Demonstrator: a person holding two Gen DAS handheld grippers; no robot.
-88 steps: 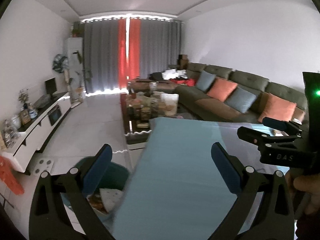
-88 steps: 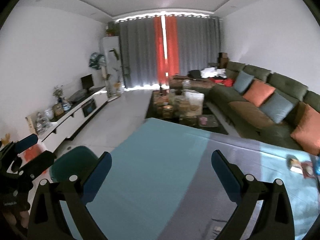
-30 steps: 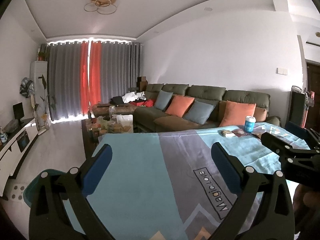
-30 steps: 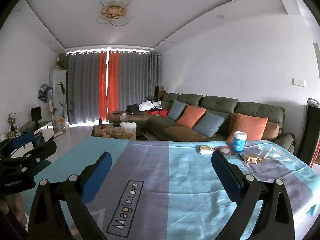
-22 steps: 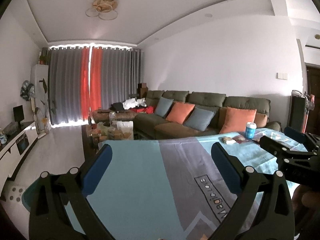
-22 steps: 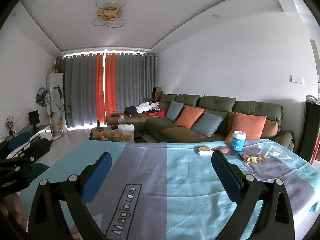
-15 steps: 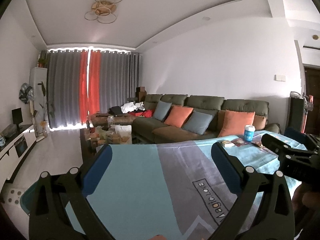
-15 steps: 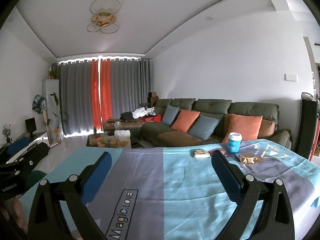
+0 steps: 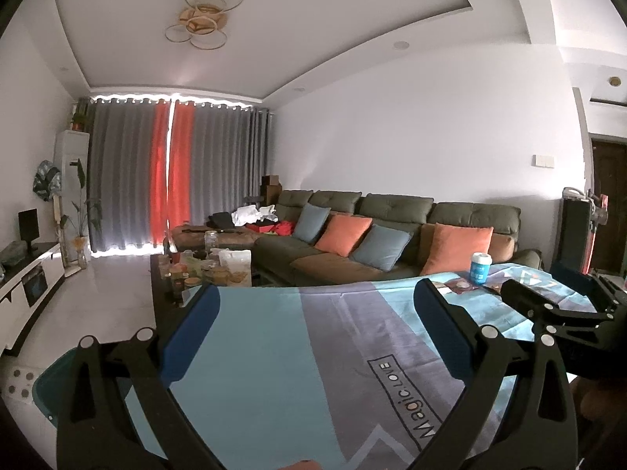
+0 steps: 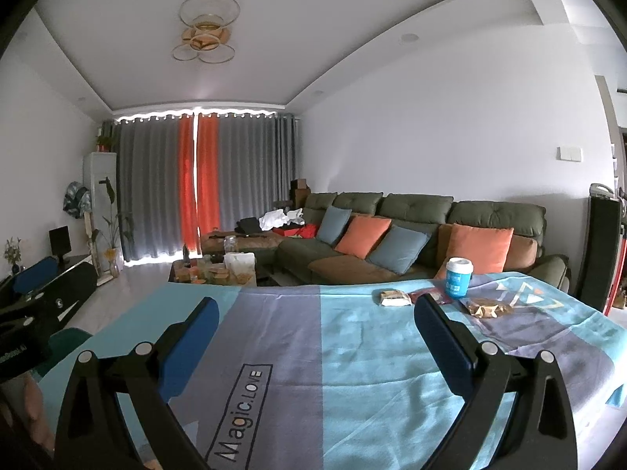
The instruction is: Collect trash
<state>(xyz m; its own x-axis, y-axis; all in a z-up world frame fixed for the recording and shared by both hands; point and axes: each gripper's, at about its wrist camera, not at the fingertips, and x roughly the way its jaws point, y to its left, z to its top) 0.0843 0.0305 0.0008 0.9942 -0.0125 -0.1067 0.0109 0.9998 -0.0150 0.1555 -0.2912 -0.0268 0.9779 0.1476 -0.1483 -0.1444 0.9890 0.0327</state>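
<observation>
Trash lies at the far right of the table covered by a blue and grey cloth (image 10: 352,352): a blue paper cup (image 10: 457,277), a white snack packet (image 10: 395,297), a dark red wrapper (image 10: 433,297) and a brown crinkled wrapper (image 10: 488,307). The cup also shows in the left wrist view (image 9: 480,268). My right gripper (image 10: 315,337) is open and empty, above the cloth, short of the trash. My left gripper (image 9: 315,331) is open and empty over the cloth's left part. A green bin (image 9: 51,380) stands at the table's left edge.
A green sofa (image 10: 415,231) with orange and blue cushions runs behind the table. A cluttered coffee table (image 10: 219,270) stands beyond the table's far edge. A white TV cabinet (image 9: 27,274) lines the left wall. A dark stand (image 10: 599,250) is at the right.
Both grippers have swung up and to the right, from the bin and the cloth's left end to face the cloth and the trash at its far right. Both stayed open.
</observation>
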